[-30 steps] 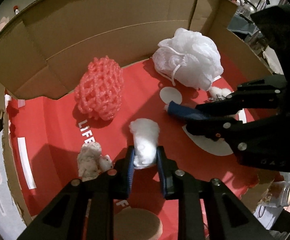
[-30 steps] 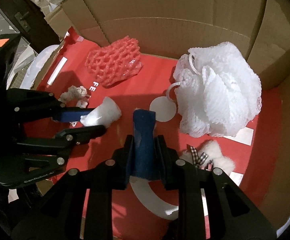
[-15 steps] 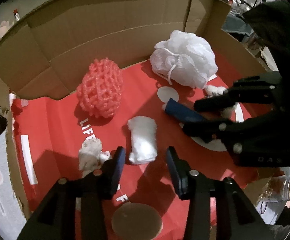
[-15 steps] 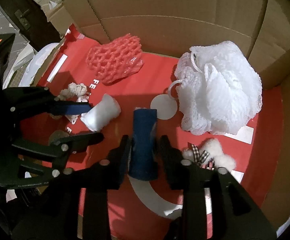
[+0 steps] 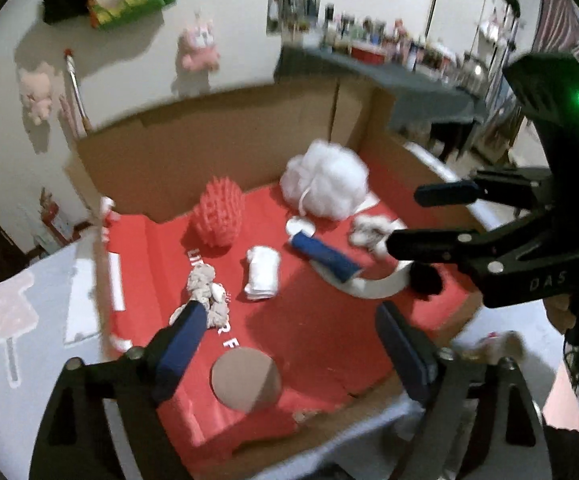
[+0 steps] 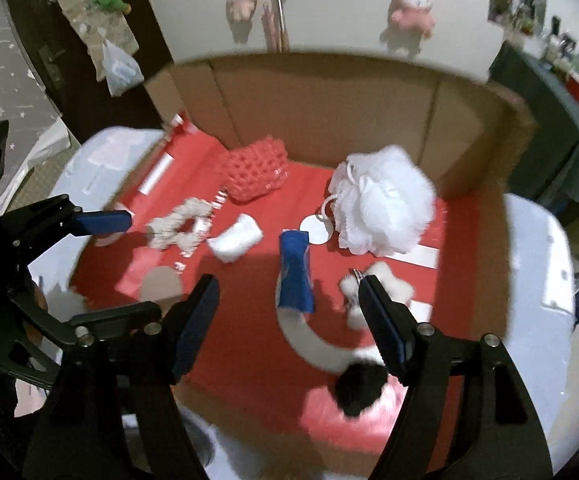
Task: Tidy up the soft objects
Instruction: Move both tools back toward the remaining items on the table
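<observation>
Left gripper: just opened wide, empty; white roll ahead, long axis along fingers. Right gripper: just opened, empty; blue roll ahead, likewise aligned.

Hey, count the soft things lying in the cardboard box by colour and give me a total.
White or cream: 4: bath pouf, small roll, knotted rope toy, fluffy bow piece
Red: 1: net sponge
Blue: 1: rolled cloth
Black: 1: pompom
Total: 7

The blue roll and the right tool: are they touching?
Apart. The right wrist view shows the blue roll lying on red floor beyond the open right tool, clear of both fingers.
</observation>
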Demonstrator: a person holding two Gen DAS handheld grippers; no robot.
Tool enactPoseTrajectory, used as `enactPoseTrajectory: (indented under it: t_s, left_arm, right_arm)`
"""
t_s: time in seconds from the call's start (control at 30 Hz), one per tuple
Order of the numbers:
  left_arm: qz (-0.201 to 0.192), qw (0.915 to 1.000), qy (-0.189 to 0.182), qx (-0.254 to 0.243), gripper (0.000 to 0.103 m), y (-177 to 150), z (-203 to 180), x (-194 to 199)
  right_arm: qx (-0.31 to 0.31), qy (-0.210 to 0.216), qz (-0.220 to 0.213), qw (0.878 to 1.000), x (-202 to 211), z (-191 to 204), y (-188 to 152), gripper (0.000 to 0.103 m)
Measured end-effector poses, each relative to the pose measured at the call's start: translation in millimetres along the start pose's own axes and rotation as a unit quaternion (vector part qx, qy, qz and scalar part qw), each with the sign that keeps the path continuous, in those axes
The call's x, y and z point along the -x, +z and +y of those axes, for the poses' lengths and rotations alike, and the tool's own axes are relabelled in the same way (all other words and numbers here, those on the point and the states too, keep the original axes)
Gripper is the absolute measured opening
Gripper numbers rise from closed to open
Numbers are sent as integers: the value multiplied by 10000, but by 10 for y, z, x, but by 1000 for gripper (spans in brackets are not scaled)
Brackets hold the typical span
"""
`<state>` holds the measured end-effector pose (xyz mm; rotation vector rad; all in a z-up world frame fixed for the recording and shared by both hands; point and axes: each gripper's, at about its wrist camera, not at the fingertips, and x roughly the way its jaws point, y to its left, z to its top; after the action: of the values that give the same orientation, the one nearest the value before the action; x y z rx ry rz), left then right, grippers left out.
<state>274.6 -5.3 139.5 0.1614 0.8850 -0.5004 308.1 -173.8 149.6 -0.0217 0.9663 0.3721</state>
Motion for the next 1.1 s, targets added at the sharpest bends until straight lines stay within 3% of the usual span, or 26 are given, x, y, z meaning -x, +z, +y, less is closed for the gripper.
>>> enactPoseTrajectory:
  t_s: [0.27, 0.37, 0.6, 0.87, 1.1]
  left_arm:
    - [-1126, 9931, 224, 218, 103, -271, -385, 892]
    - [-1584, 9863, 416, 219, 103, -458, -549, 1198]
    - [-2399, 9679, 704, 274, 103, -958, -868, 1636]
    - [-2740, 9557, 1010, 371, 103, -1485, -1146, 1728]
    - [-2657, 9555, 1235, 348, 103, -1834, -1315, 1516]
  right_arm:
    - [369, -626, -1310, 9887, 1139, 459, -492, 82]
    - [359, -789, -1680, 9820, 1436, 591, -730, 91]
    - [112, -964, -2351, 9671, 1872, 735, -1359, 92]
    - [-55, -1478, -2931, 9446, 1971, 916, -2029, 93]
    - [-108, -1835, -2943, 9379, 1668, 1059, -2405, 98]
